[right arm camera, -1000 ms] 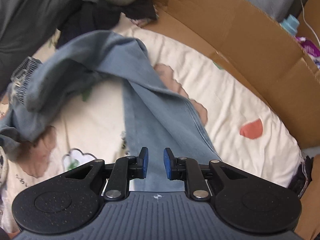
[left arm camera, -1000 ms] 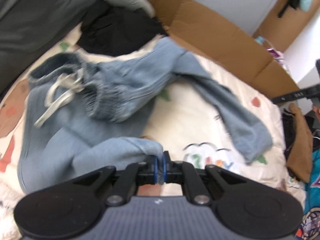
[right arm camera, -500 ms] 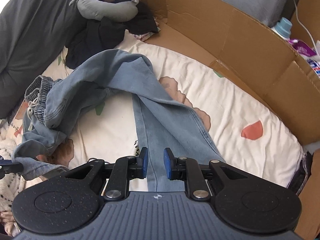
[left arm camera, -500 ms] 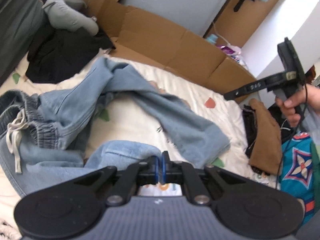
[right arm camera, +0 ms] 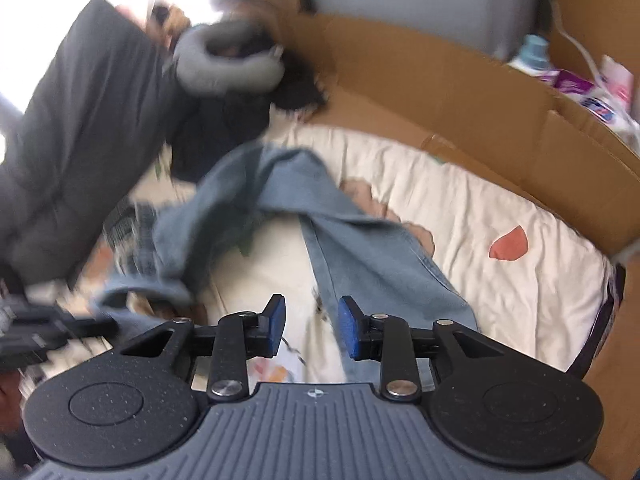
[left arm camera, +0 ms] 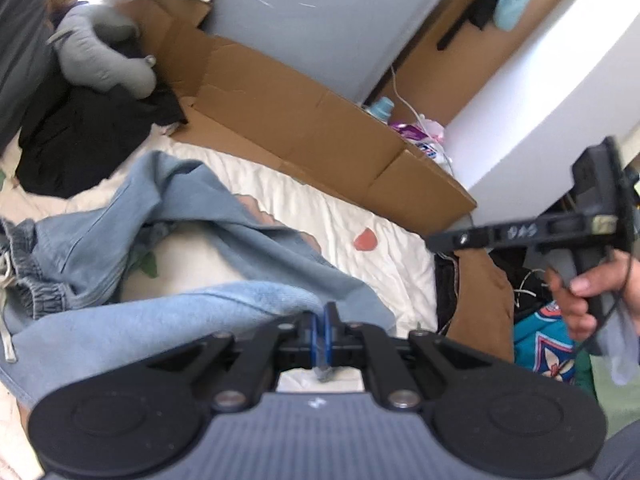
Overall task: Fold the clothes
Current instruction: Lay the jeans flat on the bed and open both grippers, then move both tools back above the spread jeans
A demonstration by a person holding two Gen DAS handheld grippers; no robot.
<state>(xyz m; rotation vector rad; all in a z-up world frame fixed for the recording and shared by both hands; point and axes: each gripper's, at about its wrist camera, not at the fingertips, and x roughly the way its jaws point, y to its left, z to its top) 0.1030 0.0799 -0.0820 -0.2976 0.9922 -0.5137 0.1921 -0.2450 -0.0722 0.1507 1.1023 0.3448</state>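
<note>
Jeans [left arm camera: 224, 312] hem pinched in left fingers [left arm camera: 325, 322]; right fingers [right arm camera: 311, 330] just parting, empty, angled down.

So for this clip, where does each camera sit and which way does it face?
Left wrist: on the left tool, angled down over the bed; shut on the jeans; the right hand shows with its handle.
Right wrist: on the right tool, angled down at a jeans leg; its jaws, just widened, stand open with nothing between.
Shared: jeans, cream bedcover, cardboard, grey neck pillow.
</note>
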